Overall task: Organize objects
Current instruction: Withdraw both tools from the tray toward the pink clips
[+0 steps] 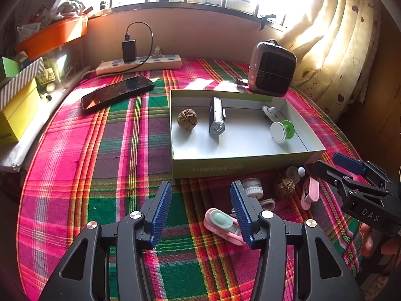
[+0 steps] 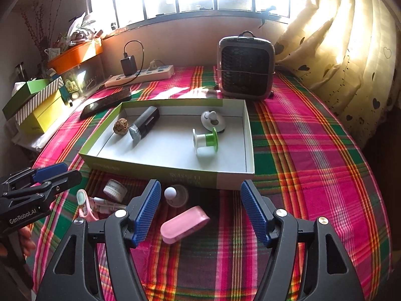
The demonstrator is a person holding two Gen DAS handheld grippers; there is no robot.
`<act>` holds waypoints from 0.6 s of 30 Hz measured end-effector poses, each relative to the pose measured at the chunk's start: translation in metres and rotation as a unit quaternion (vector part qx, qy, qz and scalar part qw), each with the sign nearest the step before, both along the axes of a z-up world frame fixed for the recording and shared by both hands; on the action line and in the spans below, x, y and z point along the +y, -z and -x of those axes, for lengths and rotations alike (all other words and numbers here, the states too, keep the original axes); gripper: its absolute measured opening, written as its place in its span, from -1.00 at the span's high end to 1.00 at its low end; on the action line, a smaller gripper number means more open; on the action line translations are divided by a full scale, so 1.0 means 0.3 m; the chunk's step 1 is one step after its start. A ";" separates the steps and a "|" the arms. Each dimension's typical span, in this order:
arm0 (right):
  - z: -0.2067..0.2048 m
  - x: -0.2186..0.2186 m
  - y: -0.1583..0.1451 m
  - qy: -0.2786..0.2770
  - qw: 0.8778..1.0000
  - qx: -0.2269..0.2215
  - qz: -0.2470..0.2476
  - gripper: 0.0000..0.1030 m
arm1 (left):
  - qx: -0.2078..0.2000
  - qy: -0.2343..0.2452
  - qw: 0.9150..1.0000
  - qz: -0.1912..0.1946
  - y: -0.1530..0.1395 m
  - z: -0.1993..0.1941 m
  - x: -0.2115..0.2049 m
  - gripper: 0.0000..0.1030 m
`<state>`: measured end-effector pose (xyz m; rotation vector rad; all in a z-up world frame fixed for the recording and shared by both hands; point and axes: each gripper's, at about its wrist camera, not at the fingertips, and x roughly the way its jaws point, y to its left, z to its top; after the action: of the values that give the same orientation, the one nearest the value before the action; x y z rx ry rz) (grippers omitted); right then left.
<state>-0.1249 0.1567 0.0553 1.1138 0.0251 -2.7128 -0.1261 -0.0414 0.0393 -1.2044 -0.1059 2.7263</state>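
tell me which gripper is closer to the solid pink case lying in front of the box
Right. The right gripper is open with the pink case between its fingers, untouched; the left gripper is off to the case's left.

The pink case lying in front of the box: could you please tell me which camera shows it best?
The right wrist view: the pink case lies whole and unobstructed between the open right tongs. In the left wrist view it sits small near the right edge, seen end-on beside the walnut.
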 end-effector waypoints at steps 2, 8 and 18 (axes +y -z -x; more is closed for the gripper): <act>-0.008 -0.003 0.007 -0.001 1.000 0.001 -0.008 -0.31 | -0.003 0.004 1.000 -0.004 0.006 -0.014 -0.001 0.03; -0.019 0.001 0.024 -0.003 1.000 -0.005 -0.007 -0.31 | -0.022 0.003 1.000 -0.003 0.038 -0.033 0.009 -0.04; -0.039 -0.011 0.045 -0.008 1.000 -0.013 -0.015 -0.31 | -0.039 0.018 0.999 -0.001 0.060 -0.054 0.056 -0.04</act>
<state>-0.1132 0.1535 0.0416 1.1532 0.0701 -2.6916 -0.1099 -0.0246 0.0212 -1.3005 -0.0961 2.6482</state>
